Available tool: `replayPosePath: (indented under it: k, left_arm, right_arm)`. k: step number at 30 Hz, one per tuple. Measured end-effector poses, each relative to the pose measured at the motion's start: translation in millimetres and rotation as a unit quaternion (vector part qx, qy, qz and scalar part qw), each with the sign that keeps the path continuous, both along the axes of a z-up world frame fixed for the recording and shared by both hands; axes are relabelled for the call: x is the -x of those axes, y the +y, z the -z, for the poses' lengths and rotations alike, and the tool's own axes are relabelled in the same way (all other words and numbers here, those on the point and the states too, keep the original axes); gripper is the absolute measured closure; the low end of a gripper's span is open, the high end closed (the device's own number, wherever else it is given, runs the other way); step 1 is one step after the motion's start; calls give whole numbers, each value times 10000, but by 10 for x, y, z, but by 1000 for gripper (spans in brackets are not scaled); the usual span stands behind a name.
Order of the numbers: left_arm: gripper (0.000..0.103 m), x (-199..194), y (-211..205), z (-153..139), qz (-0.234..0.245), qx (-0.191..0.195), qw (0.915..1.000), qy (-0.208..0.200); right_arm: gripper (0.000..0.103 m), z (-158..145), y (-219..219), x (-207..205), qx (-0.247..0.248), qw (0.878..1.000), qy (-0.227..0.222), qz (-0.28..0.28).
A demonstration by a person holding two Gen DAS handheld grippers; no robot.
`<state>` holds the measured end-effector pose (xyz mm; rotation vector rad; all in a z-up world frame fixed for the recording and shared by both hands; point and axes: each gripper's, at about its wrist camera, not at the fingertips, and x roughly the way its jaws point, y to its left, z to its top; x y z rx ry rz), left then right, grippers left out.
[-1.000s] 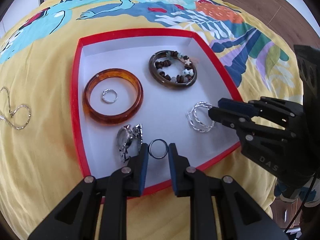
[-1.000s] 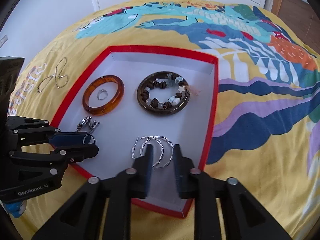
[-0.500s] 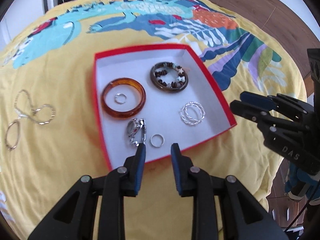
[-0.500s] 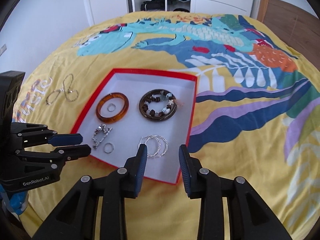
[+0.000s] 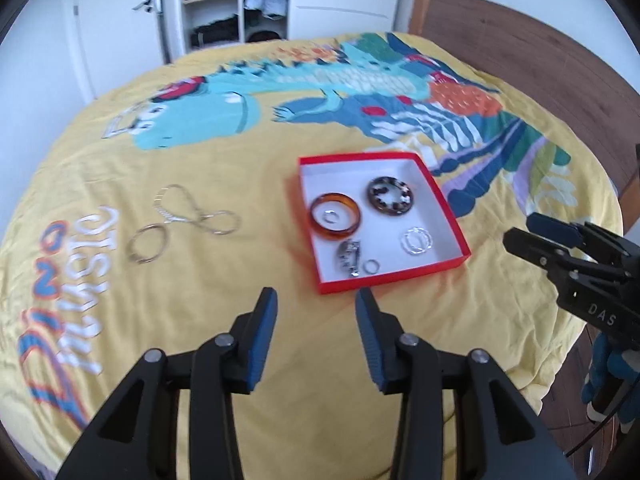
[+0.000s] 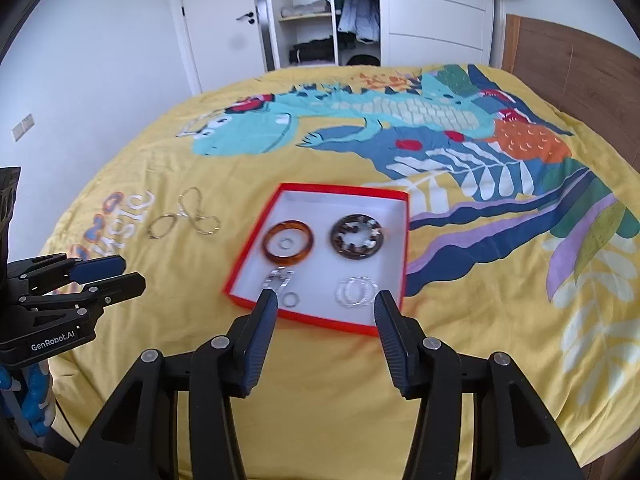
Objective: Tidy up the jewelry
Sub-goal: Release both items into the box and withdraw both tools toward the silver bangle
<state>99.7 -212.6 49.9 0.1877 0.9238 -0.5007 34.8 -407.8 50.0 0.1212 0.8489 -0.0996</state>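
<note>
A red box [image 5: 394,276] with a white floor lies on the yellow bedspread. In it are an amber bangle [image 5: 336,236] around a small ring, a dark beaded bracelet [image 5: 376,200], silver twisted hoops [image 5: 417,241], a watch [image 5: 350,258] and a loose ring [image 5: 372,267]. A silver chain necklace [image 5: 188,222] lies on the cover left of the box. My left gripper [image 5: 316,295] hovers above the cover short of the box, jaws opening, nothing between them. My right gripper [image 6: 326,299] hangs over the box's near rim [image 6: 320,316], jaws opening and empty.
The bed's near edge runs just below both grippers. A wooden headboard [image 6: 568,64] stands at the right. A white door [image 6: 224,20] and an open wardrobe [image 6: 312,12] are beyond the far side. Each gripper shows at the edge of the other's view.
Both grippers have risen and drawn back from the box, and their jaws have spread wider. The ring and hoops stay on the box floor. Far more of the bed shows now.
</note>
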Motion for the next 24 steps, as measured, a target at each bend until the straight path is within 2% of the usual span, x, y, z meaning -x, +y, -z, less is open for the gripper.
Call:
replayPosePath:
  k: [13,24]
  left_arm:
    - [58,563,874,-279,-709,39,9968,-381]
    - [58,886,1397,-462,-1292,11,9871,-944]
  right_arm:
    - [51,-287,663,467,-28,9994,-302,-161]
    - [50,-382,1154,706,-23,9984,-363,-421]
